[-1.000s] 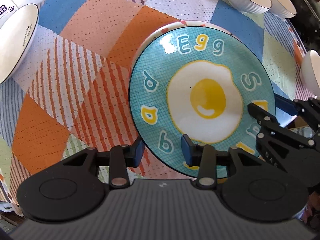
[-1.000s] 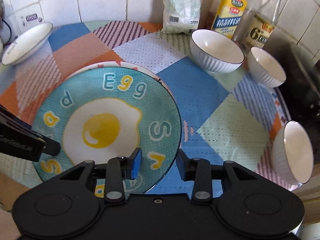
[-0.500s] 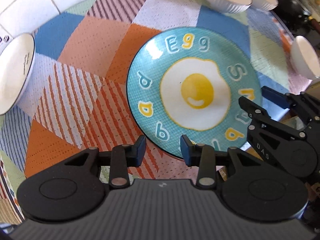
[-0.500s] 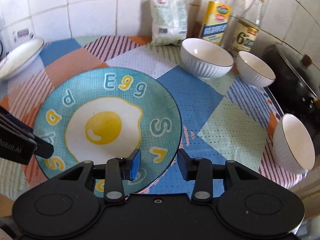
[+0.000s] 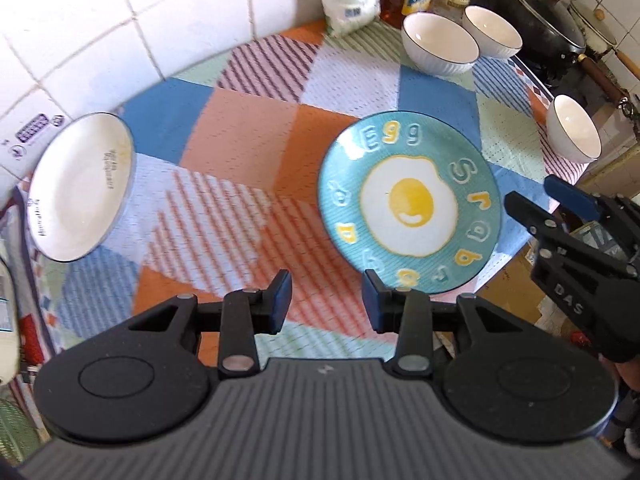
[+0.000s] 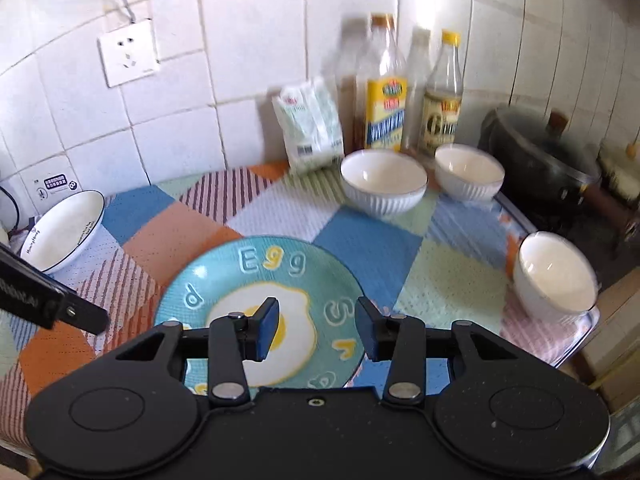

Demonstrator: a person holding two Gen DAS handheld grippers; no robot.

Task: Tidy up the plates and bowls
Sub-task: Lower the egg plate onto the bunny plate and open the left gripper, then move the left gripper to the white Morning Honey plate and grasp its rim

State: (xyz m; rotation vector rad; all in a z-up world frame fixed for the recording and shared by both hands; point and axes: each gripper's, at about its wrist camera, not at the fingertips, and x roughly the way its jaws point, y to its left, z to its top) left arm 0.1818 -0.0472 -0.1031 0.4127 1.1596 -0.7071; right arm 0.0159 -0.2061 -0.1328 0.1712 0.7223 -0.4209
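Observation:
A blue plate with a fried-egg picture (image 5: 408,208) (image 6: 260,280) lies flat on the patchwork cloth. My left gripper (image 5: 326,306) hovers above the cloth just off the plate's near-left rim, open, with nothing between its pads. My right gripper (image 6: 316,328) hangs over the plate's near edge, its jaws opening and empty; it also shows at the right of the left wrist view (image 5: 540,200). A white plate with a dark rim (image 5: 80,188) (image 6: 64,232) sits at the far left. Three white ribbed bowls (image 6: 384,184) (image 6: 468,172) (image 6: 556,276) stand at the back and right.
Bottles (image 6: 386,92) and a white bag (image 6: 310,124) stand against the tiled wall at the back. A dark lidded pot (image 6: 540,152) sits on the stove to the right. The table edge (image 5: 516,256) runs close behind the egg plate's right side.
Both grippers have risen and pulled back from the egg plate, which now looks smaller and stays on the cloth. The right jaws stand a little wider apart.

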